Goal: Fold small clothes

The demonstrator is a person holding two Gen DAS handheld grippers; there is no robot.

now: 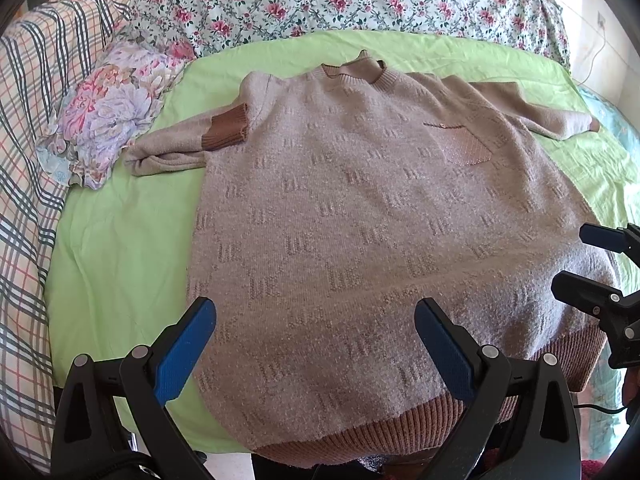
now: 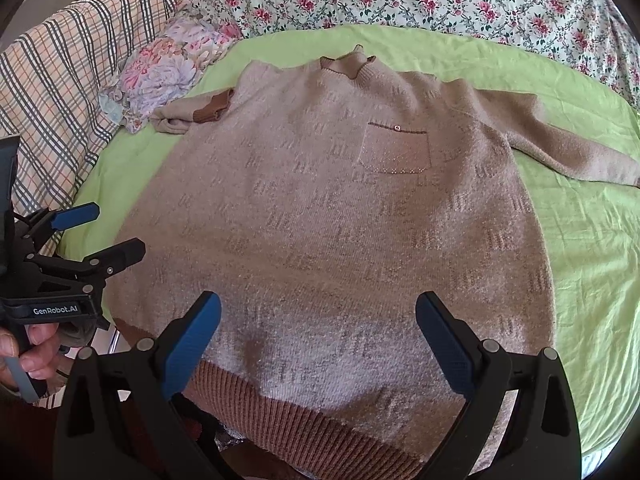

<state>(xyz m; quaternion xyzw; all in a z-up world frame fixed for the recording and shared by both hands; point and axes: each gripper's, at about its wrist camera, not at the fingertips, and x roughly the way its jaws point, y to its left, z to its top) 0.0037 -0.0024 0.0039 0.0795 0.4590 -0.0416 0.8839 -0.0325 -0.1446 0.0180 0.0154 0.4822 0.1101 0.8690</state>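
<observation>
Now we stand over the sweater [image 1: 360,220], both grippers wide open and empty, no fold started.

From the left wrist, our left gripper [image 1: 316,344] hangs over the hem [image 1: 360,428]; the sweater lies flat, front up, on the green sheet [image 1: 120,240], left sleeve [image 1: 180,148] doubled back. From the right wrist, our right gripper [image 2: 318,344] hovers likewise; we judge we should straighten the sleeves first, then pinch the hem corners evenly.
</observation>
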